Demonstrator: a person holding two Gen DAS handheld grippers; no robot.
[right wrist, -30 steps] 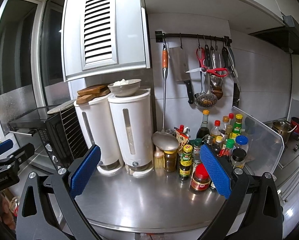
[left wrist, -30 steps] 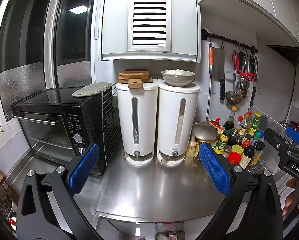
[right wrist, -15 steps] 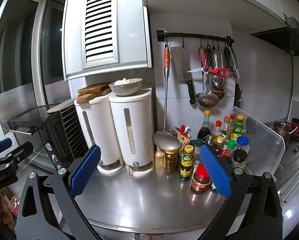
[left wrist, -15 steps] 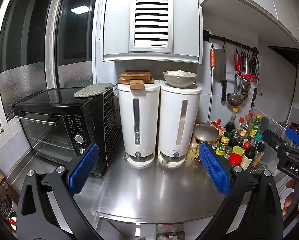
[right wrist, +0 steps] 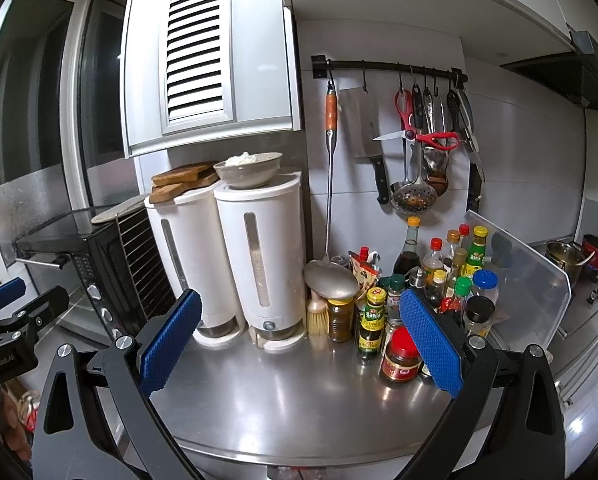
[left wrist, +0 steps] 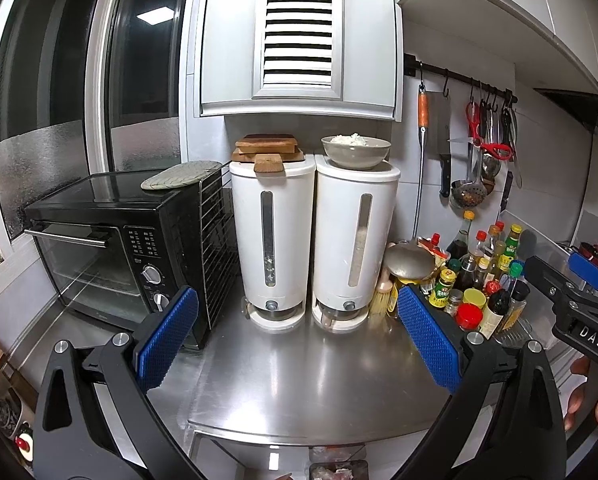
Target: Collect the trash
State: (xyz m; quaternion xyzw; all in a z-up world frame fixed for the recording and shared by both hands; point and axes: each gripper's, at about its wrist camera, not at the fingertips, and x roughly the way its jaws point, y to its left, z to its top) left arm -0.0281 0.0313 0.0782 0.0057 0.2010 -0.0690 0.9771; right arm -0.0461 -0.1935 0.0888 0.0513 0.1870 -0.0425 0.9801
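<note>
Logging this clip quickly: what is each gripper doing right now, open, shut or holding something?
Left gripper: open, blue-padded fingers spread wide, holding nothing, above the stainless steel counter.
Right gripper: open, holding nothing.

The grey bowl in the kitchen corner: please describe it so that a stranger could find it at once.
Find the two tall white dispensers standing against the wall beside the black oven. The grey bowl sits on the lid of the right one, holding something white. Its neighbour carries wooden boards instead.
</note>
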